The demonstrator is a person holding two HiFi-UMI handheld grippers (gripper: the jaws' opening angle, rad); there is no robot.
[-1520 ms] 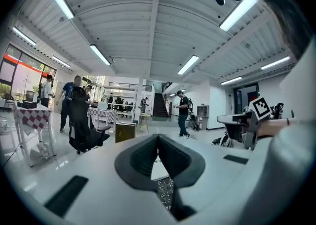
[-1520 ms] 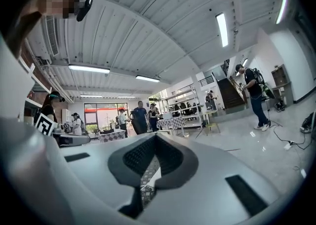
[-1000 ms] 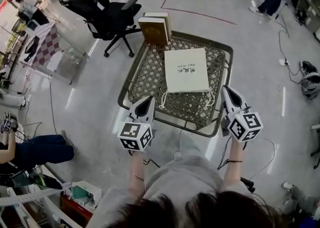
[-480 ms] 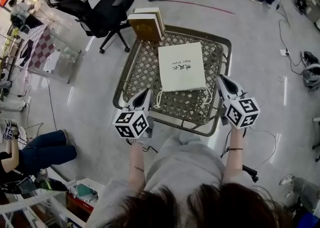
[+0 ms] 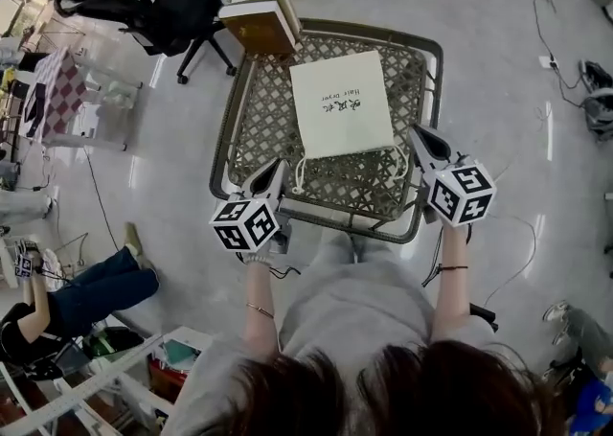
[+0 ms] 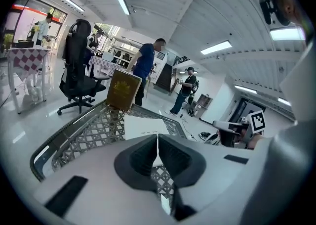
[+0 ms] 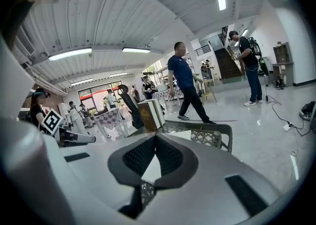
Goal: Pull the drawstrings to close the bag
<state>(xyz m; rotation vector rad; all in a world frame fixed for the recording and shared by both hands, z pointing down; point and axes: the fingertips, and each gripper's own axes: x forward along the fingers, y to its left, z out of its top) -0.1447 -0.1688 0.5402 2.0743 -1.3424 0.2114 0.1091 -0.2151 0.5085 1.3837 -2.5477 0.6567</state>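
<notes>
**Both grippers shut and empty, bag sitting flat on the mesh table**

So at this point the white drawstring bag [image 5: 342, 103] was lying flat in the middle of the lattice-top table [image 5: 261, 123], with its mouth toward the person and the small print on its face. The drawstrings [image 5: 300, 177] hung off the near edge in loops, one at each near corner, resting on the mesh.

The left gripper [image 5: 278, 169] was over the near-left part of the table, tip just beside the left cord. From its own view the jaws were pressed together with nothing between them, just the mesh and the bag [image 6: 145, 127] beyond. I couldn't tell whether the tip touched the cord.

The right gripper [image 5: 418, 133] sat just off the bag's near-right corner, by the table's right rim. Its jaws were together too and held nothing.

A brown book [image 5: 257, 22] stood at the far-left corner of the table, and a black office chair [image 5: 163, 8] was on the floor beyond it.
</notes>
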